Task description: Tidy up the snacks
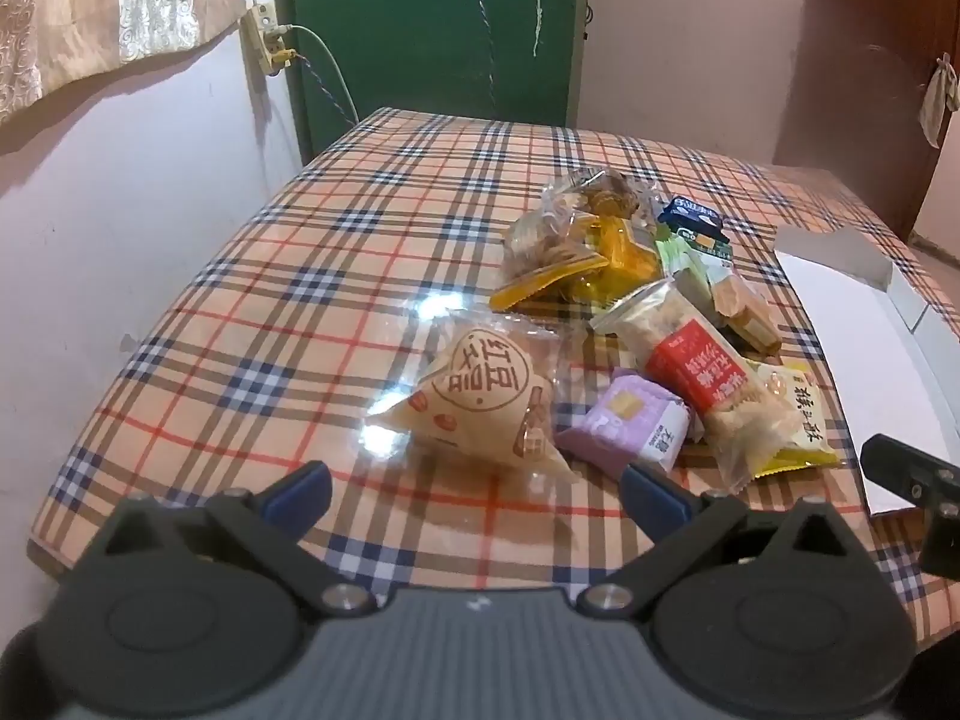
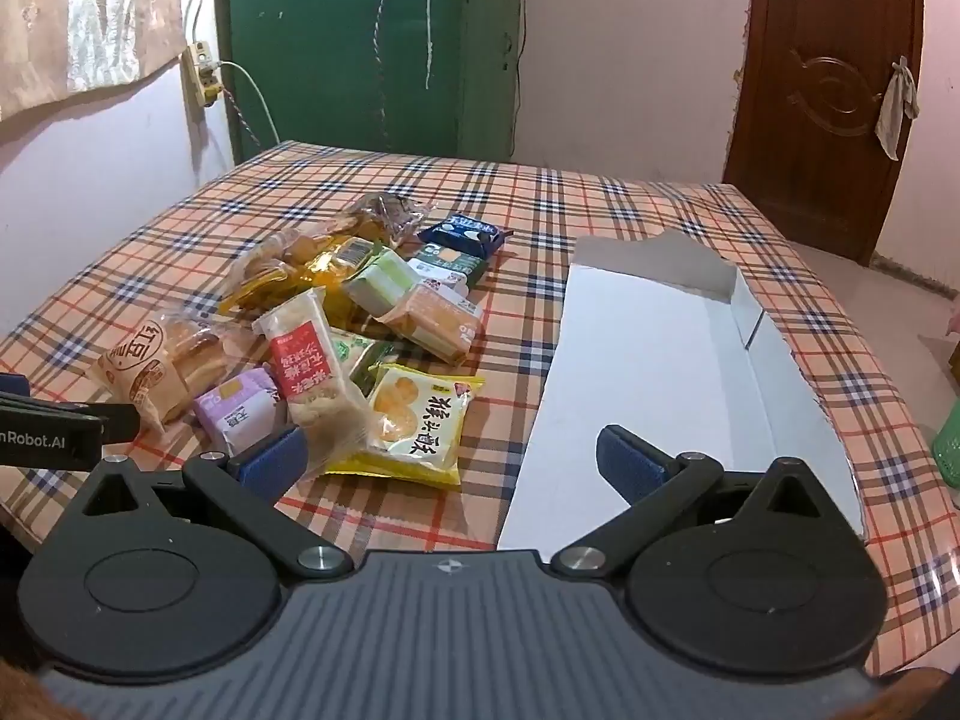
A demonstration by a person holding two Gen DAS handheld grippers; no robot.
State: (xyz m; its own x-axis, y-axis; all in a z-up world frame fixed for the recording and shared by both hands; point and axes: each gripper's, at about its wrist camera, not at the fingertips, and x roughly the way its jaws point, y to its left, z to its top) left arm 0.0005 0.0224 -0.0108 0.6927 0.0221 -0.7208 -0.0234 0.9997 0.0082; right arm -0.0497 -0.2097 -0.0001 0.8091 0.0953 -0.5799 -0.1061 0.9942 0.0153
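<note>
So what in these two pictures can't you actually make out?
- White box: cut off by the left view's right edge.
- Snack pile: lower packets hidden under upper ones, both views.
- Green basket: cut off by the right view's edge.
- Packet lettering: too small to read.

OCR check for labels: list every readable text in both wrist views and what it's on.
"nRobot.AI", cut off at the frame edge: black left gripper body.
"红豆": tan paper-look bun packet.
"猴头菇": yellow crinkly cracker packet.
Red-labelled clear rice-bar packet, purple square packet, dark blue packet: print too blurred.
</note>
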